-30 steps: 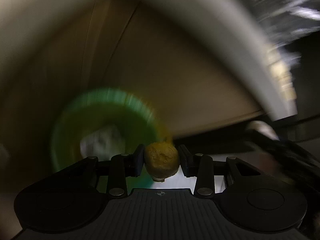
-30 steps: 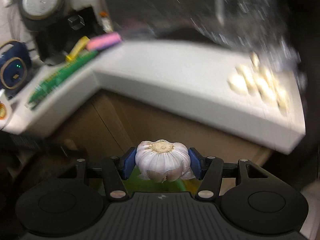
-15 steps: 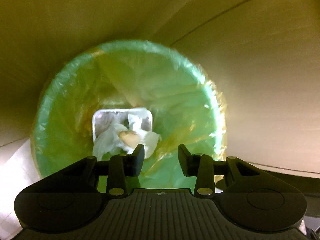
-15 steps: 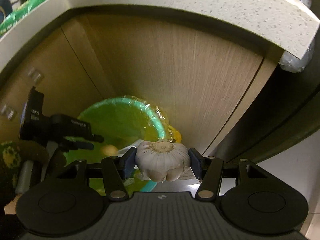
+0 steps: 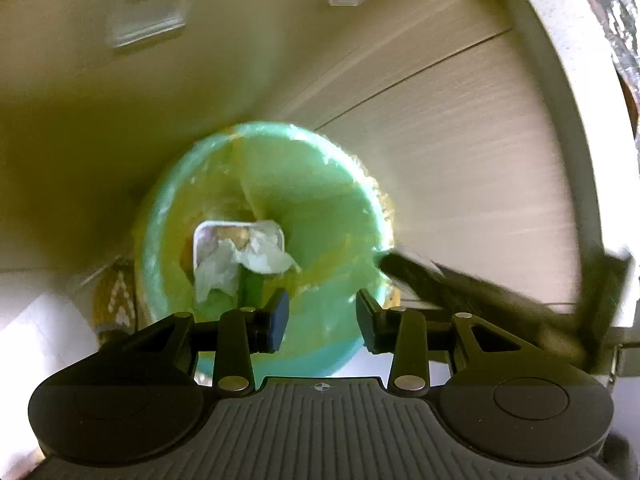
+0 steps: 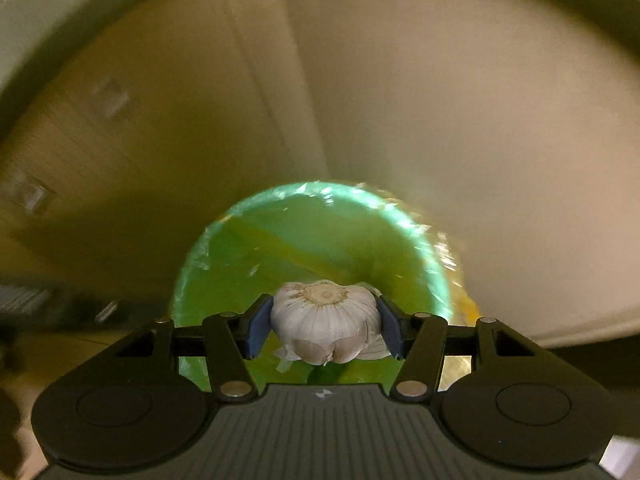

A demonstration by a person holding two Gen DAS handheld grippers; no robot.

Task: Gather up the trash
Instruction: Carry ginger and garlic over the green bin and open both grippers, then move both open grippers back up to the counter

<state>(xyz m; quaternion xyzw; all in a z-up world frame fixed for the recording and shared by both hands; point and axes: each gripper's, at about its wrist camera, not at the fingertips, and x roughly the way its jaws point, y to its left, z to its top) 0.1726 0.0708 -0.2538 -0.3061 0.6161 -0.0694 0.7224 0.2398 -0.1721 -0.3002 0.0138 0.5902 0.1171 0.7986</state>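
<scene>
Fingers of the left gripper [image 5: 322, 322] stood parted with nothing between them; a second before they had pinched a small brown lump, which was out of them half a second later, lying pale among the paper at the bin's bottom. Fingers of the right gripper [image 6: 324, 327] were clamped on a garlic bulb [image 6: 325, 320], as in both earlier frames, but now right over the green bin [image 6: 248, 276] rather than beside it. The bulb's root disc faced up and away from the camera, its long axis running across between the pads. Inside the lined bin [image 5: 320, 208] lay a foil tray [image 5: 208, 240] with crumpled tissue [image 5: 256, 258]. Wooden cabinet doors [image 5: 460, 140] stood behind the bin, under the pale counter edge [image 6: 520, 20]. A blurred dark shape, hard to make out, crossed the left view's right side.
</scene>
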